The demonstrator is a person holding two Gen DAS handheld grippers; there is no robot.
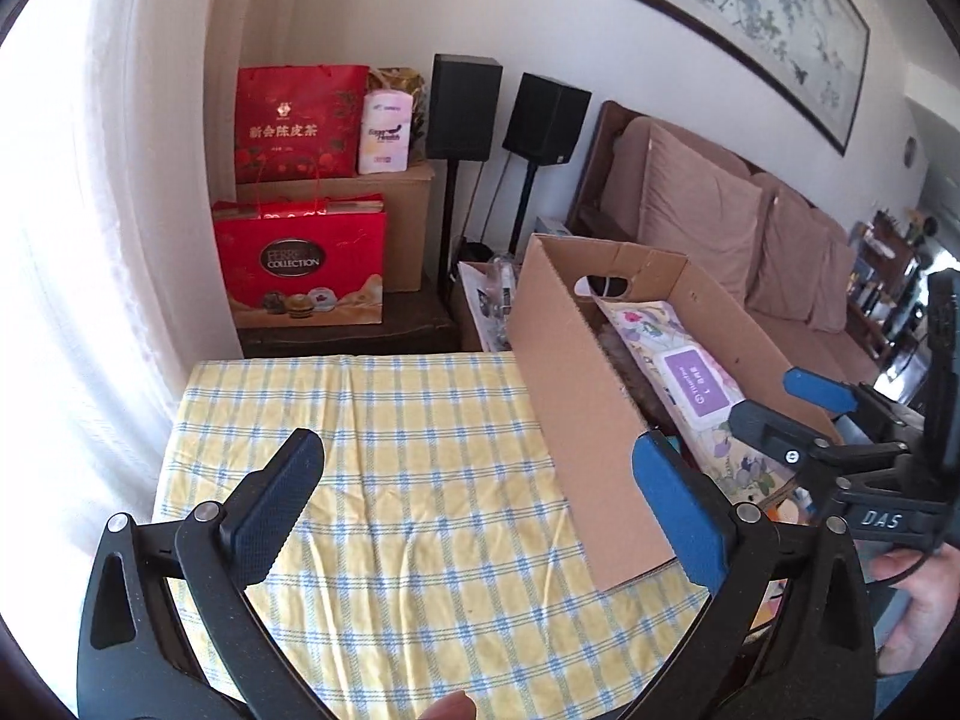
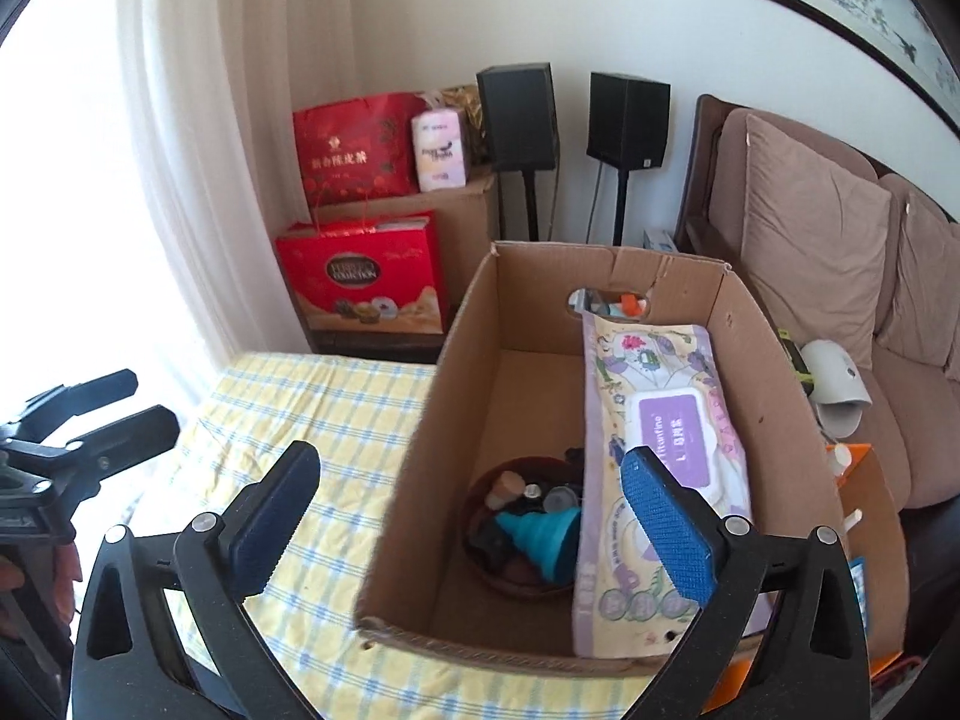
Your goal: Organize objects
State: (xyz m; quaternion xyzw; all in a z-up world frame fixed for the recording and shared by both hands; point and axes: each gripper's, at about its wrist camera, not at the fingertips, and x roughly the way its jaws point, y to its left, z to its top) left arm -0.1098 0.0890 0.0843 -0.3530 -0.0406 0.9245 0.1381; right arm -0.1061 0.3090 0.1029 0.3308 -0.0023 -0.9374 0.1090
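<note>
The wipes pack point(image 2: 654, 414) and bowl of oddments point(image 2: 522, 522) already lie inside the cardboard box point(image 2: 420, 450); both the left gripper point(image 1: 480, 504) and right gripper point(image 2: 474, 516) gape empty, and beside the box the checked surface point(image 1: 372, 420) looks cleared.

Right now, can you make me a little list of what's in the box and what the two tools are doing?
box: open cardboard, on checked cloth
wipes pack: inside, along the right wall
bowl: inside, near corner, holding a teal funnel and small bits
left tool: open, empty, over the cloth
right tool: open, empty, above the box
</note>
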